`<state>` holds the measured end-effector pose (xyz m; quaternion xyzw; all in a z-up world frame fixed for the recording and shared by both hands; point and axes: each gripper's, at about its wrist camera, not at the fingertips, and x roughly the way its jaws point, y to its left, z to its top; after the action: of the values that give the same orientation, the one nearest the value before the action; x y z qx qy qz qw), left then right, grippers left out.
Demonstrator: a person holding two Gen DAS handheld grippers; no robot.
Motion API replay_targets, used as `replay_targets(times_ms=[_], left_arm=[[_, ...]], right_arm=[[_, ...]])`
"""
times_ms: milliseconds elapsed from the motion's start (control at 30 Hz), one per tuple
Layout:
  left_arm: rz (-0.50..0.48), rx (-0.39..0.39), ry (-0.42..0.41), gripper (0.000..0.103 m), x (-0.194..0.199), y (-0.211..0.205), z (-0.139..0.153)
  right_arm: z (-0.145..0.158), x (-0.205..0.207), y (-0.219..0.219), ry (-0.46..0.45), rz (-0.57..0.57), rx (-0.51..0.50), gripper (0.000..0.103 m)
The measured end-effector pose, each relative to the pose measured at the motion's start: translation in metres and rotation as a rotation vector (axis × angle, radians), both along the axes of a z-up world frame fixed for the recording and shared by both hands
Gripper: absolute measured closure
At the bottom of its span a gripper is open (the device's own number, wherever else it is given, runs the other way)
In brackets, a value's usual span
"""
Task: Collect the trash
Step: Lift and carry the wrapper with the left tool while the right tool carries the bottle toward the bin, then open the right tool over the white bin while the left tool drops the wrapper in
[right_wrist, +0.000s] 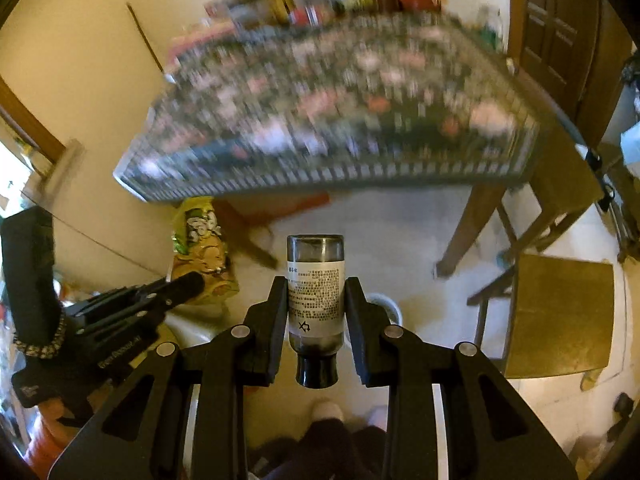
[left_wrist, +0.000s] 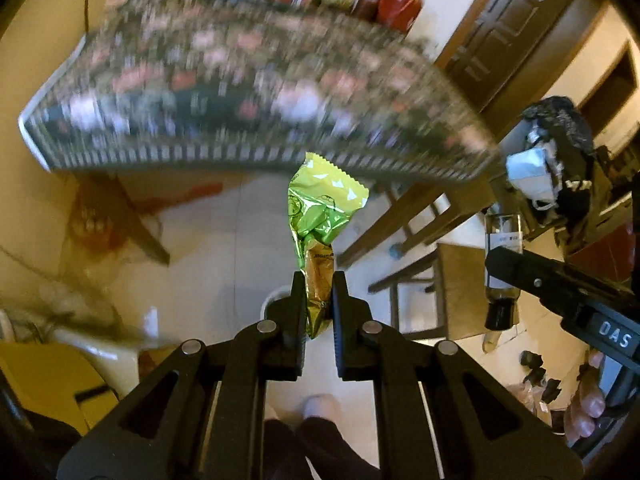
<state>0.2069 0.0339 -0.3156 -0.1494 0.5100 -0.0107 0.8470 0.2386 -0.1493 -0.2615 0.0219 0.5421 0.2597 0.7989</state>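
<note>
Two pieces of trash are in my grip at once. My left gripper (left_wrist: pixel 317 280) is pinched tight on the twisted lower end of a crumpled green snack wrapper (left_wrist: pixel 320 208), so the loose foil stands out ahead of the fingers instead of flopping over the lens. My right gripper (right_wrist: pixel 316 284) clamps a small glass bottle (right_wrist: pixel 316 292) across its labelled middle, black cap (right_wrist: pixel 317 372) toward the camera and base pointing away; holding it at the label gives the pads a flat, less slippery surface than bare glass.

Both tools point steeply down toward the pale floor, off the near edge of the table with the flowered cloth (right_wrist: pixel 328 120), which is blurred. Directly beneath the fingers in each wrist view sits a white round rim (right_wrist: pixel 386 306), mostly hidden; I judge it to be the bin, though I cannot be sure. That would explain why I carry both items side by side, each gripper visible in the other's view.

Further out stand a wooden stool (right_wrist: pixel 560 316) to the right and my own feet below.
</note>
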Motion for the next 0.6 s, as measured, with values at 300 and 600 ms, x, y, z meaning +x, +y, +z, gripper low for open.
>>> replay_targets(times_ms=[300,600], left_arm=[[0.040,0.013,0.140,0.093,0.017,0.012,-0.109],[0.011,-0.017,0.223,0.093,0.042,0.004,-0.169]], right_arm=[[-0.110,0.026,0.026,0.058,0.055,-0.058,0.077],[-0.173,0.043,0.030,0.200,0.061,-0.082,0.062]])
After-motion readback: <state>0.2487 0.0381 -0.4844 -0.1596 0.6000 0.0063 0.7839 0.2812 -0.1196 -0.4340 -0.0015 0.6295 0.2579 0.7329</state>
